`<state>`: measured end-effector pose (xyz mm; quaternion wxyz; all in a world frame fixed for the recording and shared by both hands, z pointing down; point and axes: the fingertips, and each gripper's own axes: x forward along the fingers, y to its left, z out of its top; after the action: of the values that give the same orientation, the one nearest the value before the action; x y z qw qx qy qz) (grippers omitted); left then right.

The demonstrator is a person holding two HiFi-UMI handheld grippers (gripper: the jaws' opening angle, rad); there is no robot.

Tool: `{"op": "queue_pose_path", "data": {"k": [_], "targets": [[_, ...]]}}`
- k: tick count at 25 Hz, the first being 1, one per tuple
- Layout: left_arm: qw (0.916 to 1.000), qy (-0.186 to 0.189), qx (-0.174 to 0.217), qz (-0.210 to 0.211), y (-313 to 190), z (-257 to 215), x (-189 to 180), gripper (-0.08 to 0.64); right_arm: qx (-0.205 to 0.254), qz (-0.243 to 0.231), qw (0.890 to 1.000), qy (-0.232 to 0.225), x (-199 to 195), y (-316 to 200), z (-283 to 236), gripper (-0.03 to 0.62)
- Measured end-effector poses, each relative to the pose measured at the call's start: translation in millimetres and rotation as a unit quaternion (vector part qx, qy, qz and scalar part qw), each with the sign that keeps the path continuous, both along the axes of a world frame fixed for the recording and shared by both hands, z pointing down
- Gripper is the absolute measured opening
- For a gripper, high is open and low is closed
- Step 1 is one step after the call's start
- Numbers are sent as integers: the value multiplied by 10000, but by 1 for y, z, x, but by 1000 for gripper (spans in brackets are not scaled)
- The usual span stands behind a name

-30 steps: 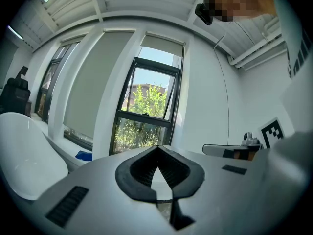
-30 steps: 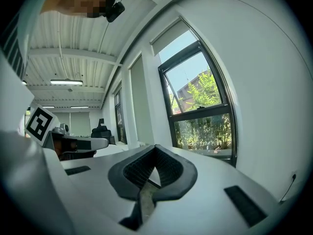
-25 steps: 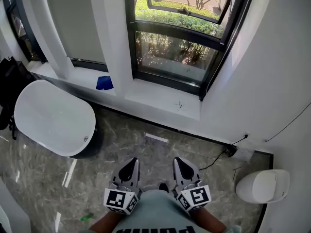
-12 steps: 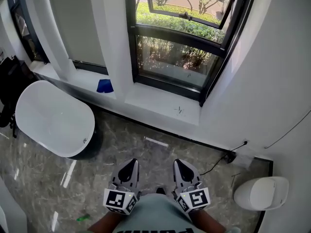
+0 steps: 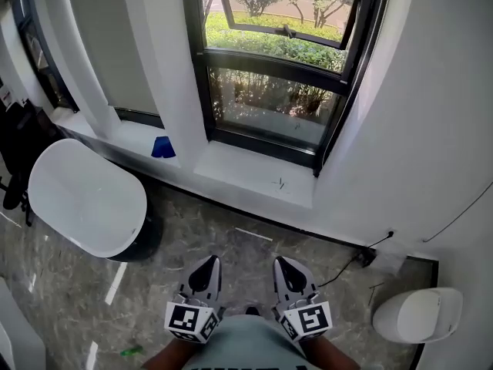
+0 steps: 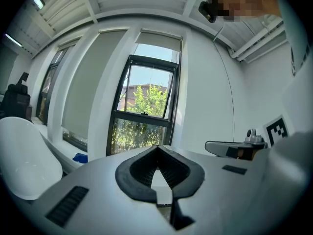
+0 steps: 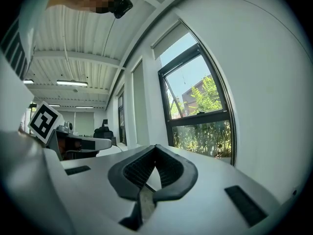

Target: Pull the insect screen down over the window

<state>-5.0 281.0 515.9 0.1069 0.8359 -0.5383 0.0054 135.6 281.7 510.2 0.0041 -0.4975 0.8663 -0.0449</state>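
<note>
Underfoot, a grey veined stone floor (image 5: 192, 230) fills the lower part of the head view, and a white wall (image 5: 416, 129) rises on the right. Set in that wall at the top of the view is the dark-framed window (image 5: 269, 91). Its upper sash stands tilted open, and green shrubs show plainly through the lower pane. In the left gripper view a pale cassette (image 6: 159, 35) spans the top of the window recess; whether it holds the insect screen cannot be told from here. A white sill (image 5: 246, 172) runs along below the frame.

To the left, a large white oval tub (image 5: 81, 203) stands on the floor near the sill. A smaller white rounded pod (image 5: 416, 314) sits in the right corner.

Low in the head view, close to the person's body and well apart from the window, both tools point forward side by side. The left hand-held gripper (image 5: 206, 265) has its jaws pressed together with nothing between the pads, as its own view confirms. The right hand-held gripper (image 5: 283, 265) is likewise fully closed and empty.

A small blue object (image 5: 162, 147) lies on the sill left of the window. A thin black cable (image 5: 339, 267) trails across the floor toward the wall, and a tiny green scrap (image 5: 129, 351) lies near the bottom left.
</note>
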Motion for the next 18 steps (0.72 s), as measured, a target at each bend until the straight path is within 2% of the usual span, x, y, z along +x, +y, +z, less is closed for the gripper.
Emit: {"op": "queue_pose_path", "data": {"k": [9,18], "targets": [[9999,-95,-32,107,-44,4,15,13,-51,135,9999,-51,18,-42,8,-3],[9988,41,10,482,-156,7,-4,13,-90,516,9985,176,5,-137,11,-3]]}}
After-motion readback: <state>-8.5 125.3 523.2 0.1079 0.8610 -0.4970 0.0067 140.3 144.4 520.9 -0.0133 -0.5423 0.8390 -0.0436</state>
